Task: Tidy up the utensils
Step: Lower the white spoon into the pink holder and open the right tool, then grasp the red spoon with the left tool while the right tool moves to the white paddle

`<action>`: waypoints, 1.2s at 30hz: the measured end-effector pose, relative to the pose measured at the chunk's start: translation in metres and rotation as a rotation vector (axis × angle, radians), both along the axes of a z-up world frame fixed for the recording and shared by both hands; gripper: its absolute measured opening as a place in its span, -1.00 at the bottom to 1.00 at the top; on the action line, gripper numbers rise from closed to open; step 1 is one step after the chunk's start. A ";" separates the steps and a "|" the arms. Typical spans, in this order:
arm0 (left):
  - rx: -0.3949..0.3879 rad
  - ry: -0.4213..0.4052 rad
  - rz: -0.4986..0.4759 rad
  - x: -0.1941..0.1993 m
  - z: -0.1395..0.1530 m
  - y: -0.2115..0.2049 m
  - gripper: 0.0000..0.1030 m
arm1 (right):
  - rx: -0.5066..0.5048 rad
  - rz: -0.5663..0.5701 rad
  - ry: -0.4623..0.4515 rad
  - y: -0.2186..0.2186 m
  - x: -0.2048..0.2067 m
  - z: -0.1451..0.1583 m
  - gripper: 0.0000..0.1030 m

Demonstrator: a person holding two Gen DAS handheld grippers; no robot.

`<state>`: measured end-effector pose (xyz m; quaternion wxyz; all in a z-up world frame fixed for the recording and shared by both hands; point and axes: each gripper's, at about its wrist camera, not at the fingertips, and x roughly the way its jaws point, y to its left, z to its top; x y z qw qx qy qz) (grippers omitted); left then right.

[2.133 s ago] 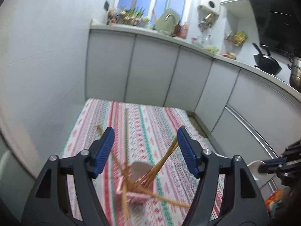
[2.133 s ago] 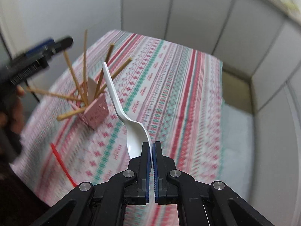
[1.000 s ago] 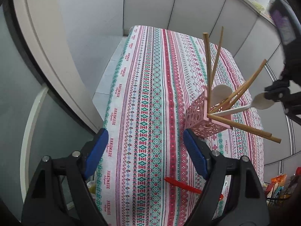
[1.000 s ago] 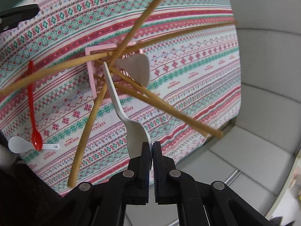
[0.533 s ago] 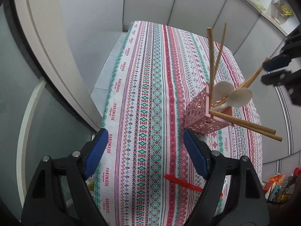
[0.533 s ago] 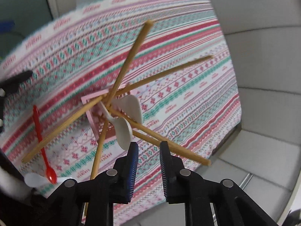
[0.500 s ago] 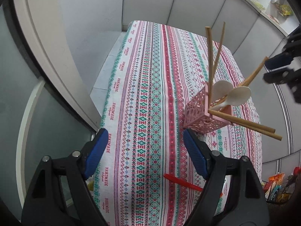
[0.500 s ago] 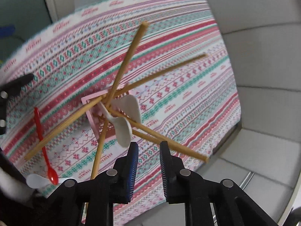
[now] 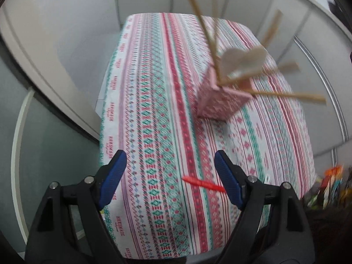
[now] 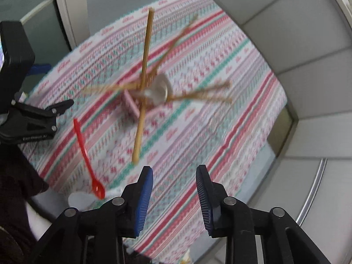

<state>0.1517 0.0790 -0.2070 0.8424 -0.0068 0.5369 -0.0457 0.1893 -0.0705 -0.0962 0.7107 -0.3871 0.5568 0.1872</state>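
Both our left claw (image 9: pixel 169 176) and right claw (image 10: pixel 173 187) gape empty above the worktop (image 9: pixel 154 110); the pink utensil holder (image 9: pixel 220 103) stands far right.

Left claw (image 9: pixel 168 177): I see both blue-padded fingers (image 9: pixel 113 176) spread wide apart, nothing between them, black arms angled forward and down. From the right wrist view its black body appears at the left edge (image 10: pixel 33 114).

Right claw (image 10: pixel 173 189): fingers (image 10: pixel 144 192) parted with a clear gap, empty, pointing forward and downward.
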 end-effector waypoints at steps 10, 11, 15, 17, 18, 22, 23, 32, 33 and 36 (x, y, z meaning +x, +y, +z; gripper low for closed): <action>-0.026 0.103 -0.075 -0.011 -0.029 -0.023 0.59 | 0.171 -0.157 0.050 -0.084 -0.039 -0.052 -0.01; -0.024 0.109 -0.086 -0.013 -0.031 -0.027 0.59 | 0.197 -0.180 0.056 -0.089 -0.041 -0.061 0.01; 0.022 0.143 -0.207 -0.023 -0.045 -0.051 0.59 | 0.273 -0.248 0.083 -0.102 -0.043 -0.088 0.08; 0.053 0.163 -0.269 -0.028 -0.053 -0.063 0.59 | 0.296 -0.280 0.094 -0.107 -0.043 -0.103 0.13; 0.072 0.171 -0.301 -0.031 -0.057 -0.070 0.59 | 0.311 -0.289 0.099 -0.110 -0.044 -0.111 0.14; 0.154 0.185 -0.429 -0.039 -0.074 -0.095 0.59 | 0.342 -0.315 0.105 -0.117 -0.049 -0.131 0.29; 0.180 0.180 -0.477 -0.042 -0.078 -0.102 0.59 | 0.357 -0.323 0.106 -0.121 -0.050 -0.136 0.31; 0.303 0.126 -0.751 -0.050 -0.105 -0.144 0.59 | 0.425 -0.402 0.132 -0.148 -0.048 -0.165 0.35; 0.291 0.114 -0.769 -0.050 -0.104 -0.150 0.58 | 0.429 -0.412 0.131 -0.152 -0.047 -0.167 0.35; 0.278 0.115 -0.818 -0.052 -0.106 -0.165 0.54 | 0.443 -0.446 0.138 -0.160 -0.045 -0.169 0.38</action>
